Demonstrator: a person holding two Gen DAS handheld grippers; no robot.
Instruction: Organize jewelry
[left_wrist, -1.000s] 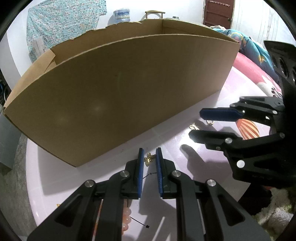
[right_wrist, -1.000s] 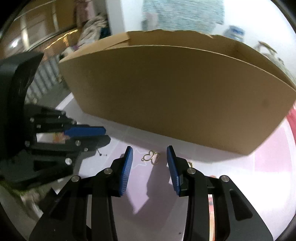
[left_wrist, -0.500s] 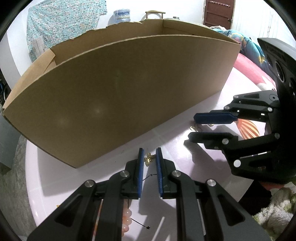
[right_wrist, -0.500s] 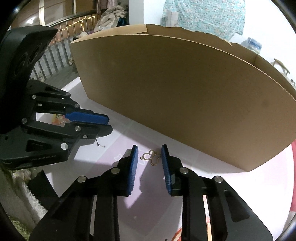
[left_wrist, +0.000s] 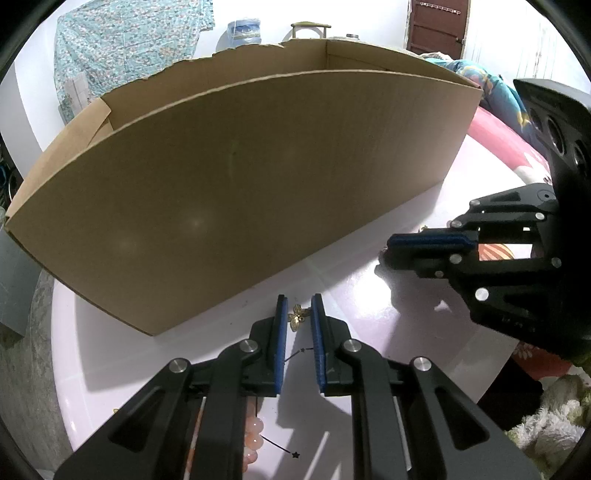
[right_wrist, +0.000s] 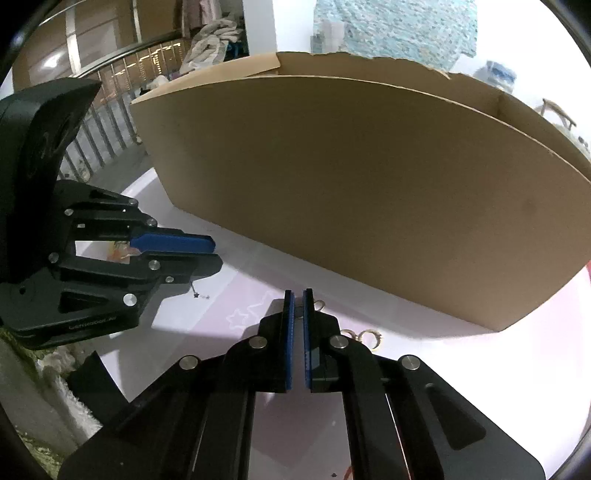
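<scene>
Jewelry lies scattered on the pale, glossy desk (left_wrist: 110, 350) in front of a long cardboard box (left_wrist: 258, 184) that stands just beyond both claws. A small gold butterfly charm (left_wrist: 297, 316) rests on the desk right between the fingertips of the left claw (left_wrist: 298, 304). The blue pads of this claw stand a narrow gap apart, and neither pad visibly presses the charm. A thin dark thread with a tiny star (left_wrist: 303, 350) crosses the same gap further back along the fingers. Under the body of the left claw, toward the camera, lie a string of pink beads (left_wrist: 253, 441) and a second black star on a thread (left_wrist: 295, 455).

The right claw (right_wrist: 297, 293) points down at the desk to the right of the left claw, with its tips close to the box wall. Its pads are drawn together with only a sliver of light between them. A gold hook earring (right_wrist: 318, 304) peeks out just beside its right fingertip. Whether part of it is pinched between the pads cannot be told. A few more gold rings (right_wrist: 364, 336) lie on the desk just right of that claw's fingers, close to the foot of the box.
</scene>
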